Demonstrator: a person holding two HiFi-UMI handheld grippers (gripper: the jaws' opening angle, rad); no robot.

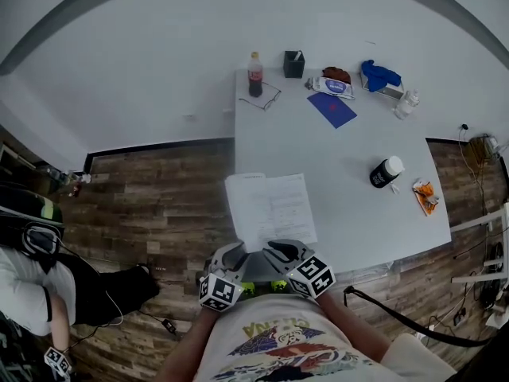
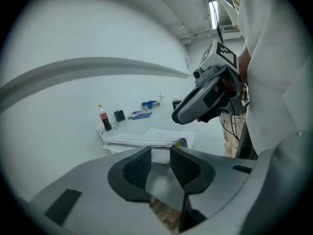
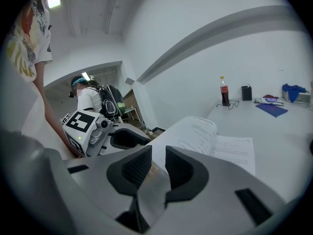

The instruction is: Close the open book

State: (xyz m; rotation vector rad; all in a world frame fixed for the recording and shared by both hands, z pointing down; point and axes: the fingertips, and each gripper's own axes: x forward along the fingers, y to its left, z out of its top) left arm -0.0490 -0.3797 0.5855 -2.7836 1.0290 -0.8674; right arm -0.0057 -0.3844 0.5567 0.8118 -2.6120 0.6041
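The open book [image 1: 270,207] is lying flat at the near edge of the white desk [image 1: 358,146], pages facing up, right in front of the person. Both grippers are sitting low at that near edge. The left gripper [image 1: 231,253] is hovering by the book's near left corner, and the right gripper [image 1: 278,251] is reaching over the bottom of the pages just beside it.

In the left gripper view, the left gripper [image 2: 160,153] is showing its jaws only narrowly apart. The stacked page edges of the book [image 2: 146,140] are lying just beyond them, with nothing clearly pinched. In the right gripper view, the right gripper [image 3: 157,155] is likewise keeping a slim gap. White paper from the book [image 3: 210,136] is showing through that gap, and the left page is bulging upward, but I cannot tell whether the pads are touching it.

At the far end of the desk, a cola bottle [image 1: 255,74] is standing beside a pair of glasses [image 1: 270,98], well apart from the book. A black jar [image 1: 386,172] is sitting off to the right.
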